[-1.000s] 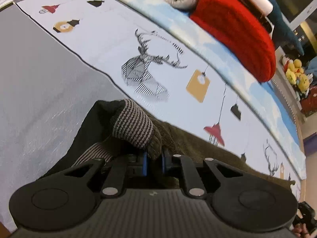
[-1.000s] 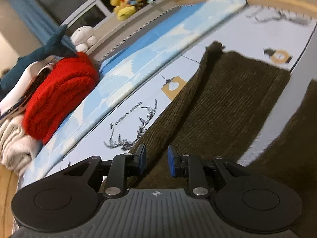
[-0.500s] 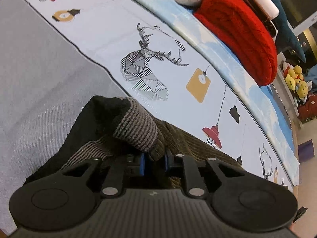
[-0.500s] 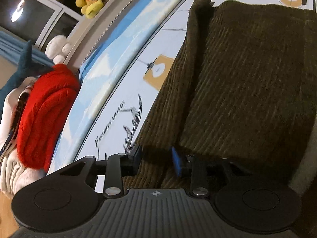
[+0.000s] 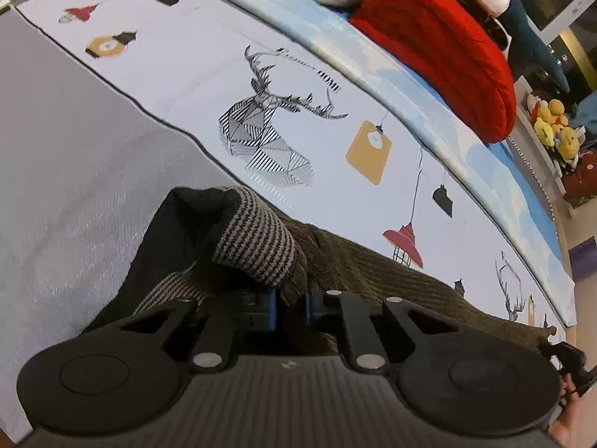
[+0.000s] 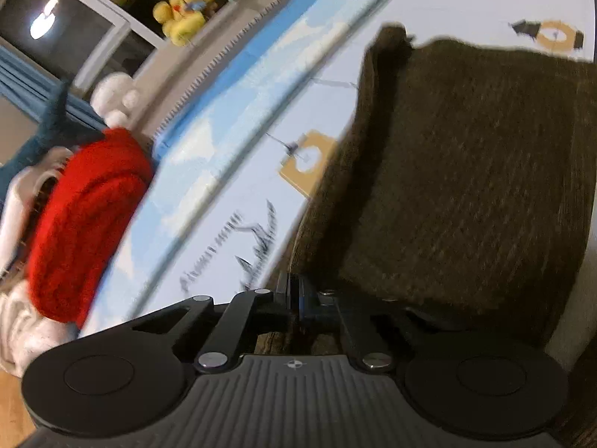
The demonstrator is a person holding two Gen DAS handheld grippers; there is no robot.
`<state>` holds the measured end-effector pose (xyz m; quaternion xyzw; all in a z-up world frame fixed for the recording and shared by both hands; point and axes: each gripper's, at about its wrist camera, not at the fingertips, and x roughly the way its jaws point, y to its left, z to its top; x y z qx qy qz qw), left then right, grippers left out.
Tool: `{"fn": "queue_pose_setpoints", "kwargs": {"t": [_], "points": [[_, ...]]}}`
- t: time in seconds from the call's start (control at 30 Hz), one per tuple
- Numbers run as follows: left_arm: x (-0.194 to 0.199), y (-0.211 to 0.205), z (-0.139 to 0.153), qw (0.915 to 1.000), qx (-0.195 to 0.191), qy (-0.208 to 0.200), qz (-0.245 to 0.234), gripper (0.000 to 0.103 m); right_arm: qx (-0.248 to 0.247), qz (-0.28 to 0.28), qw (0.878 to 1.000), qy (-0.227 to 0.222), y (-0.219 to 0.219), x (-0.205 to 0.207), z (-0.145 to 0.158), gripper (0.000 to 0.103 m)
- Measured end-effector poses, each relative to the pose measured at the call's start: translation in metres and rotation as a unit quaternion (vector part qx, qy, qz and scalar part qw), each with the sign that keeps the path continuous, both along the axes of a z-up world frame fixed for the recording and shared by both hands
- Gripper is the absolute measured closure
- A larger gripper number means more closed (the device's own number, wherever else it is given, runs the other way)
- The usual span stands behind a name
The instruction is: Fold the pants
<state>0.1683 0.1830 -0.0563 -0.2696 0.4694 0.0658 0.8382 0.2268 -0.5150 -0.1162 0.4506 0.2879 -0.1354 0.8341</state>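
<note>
I'm working on a bed (image 5: pixel 93 156) spread with a grey sheet and a white cover (image 5: pixel 209 74) printed with deer and lamps, a red blanket (image 5: pixel 440 44) heaped at its far side and yellow plush toys (image 6: pixel 186 3) by the window. The brown pants (image 6: pixel 466 171) lie flat across it. My left gripper (image 5: pixel 290 308) has closed a little tighter and pinches their striped waistband (image 5: pixel 257 242), while my right gripper (image 6: pixel 294 300) has just closed its jaws to a sliver at the pants' near edge; I can't tell whether cloth is caught.
</note>
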Motion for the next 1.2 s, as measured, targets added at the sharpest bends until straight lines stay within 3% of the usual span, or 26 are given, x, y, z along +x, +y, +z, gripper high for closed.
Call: {"fn": "queue_pose_setpoints", "kwargs": {"t": [0.17,0.3,0.4,0.5,0.6,0.63,0.73,0.83,0.9,1.03,1.2], "points": [[-0.012,0.009,0.016,0.9998,-0.003,-0.019,-0.001,0.091,-0.045,0.016,0.998,-0.037,0.006,-0.043,0.063,0.101],[-0.032,0.025,0.032,0.9992,-0.008,-0.039,0.008,0.092,-0.061,0.012,0.996,-0.056,0.011,-0.119,0.108,0.101],[-0.050,0.040,0.041,0.9987,-0.012,-0.048,0.010,0.092,-0.097,0.026,0.994,-0.033,0.023,-0.180,0.120,0.101],[-0.064,0.045,0.036,0.9997,0.010,-0.017,-0.011,0.092,-0.094,0.042,0.994,0.037,0.030,-0.232,0.106,0.101],[-0.068,0.044,0.019,0.9980,0.023,0.046,-0.037,0.091,-0.023,0.049,0.987,0.151,0.018,-0.266,0.064,0.100],[-0.068,0.045,0.013,0.9968,0.021,0.064,-0.042,0.091,0.004,0.040,0.985,0.165,0.009,-0.273,0.054,0.100],[-0.068,0.050,0.004,0.9959,0.005,0.085,-0.031,0.089,-0.017,0.001,0.989,0.150,-0.023,-0.287,0.056,0.097],[-0.070,0.054,0.000,0.9950,-0.016,0.098,-0.003,0.075,-0.039,-0.053,0.988,0.137,-0.056,-0.302,0.059,0.096],[-0.070,0.053,-0.003,0.9942,-0.019,0.105,0.004,0.067,-0.014,-0.100,0.986,0.135,-0.080,-0.315,0.051,0.096],[-0.065,0.051,-0.006,0.9935,-0.009,0.112,0.018,0.061,0.027,-0.163,0.977,0.137,-0.106,-0.334,0.032,0.095],[-0.060,0.057,-0.009,0.9926,-0.005,0.113,0.044,0.061,0.026,-0.195,0.970,0.143,-0.122,-0.334,0.023,0.079]]}}
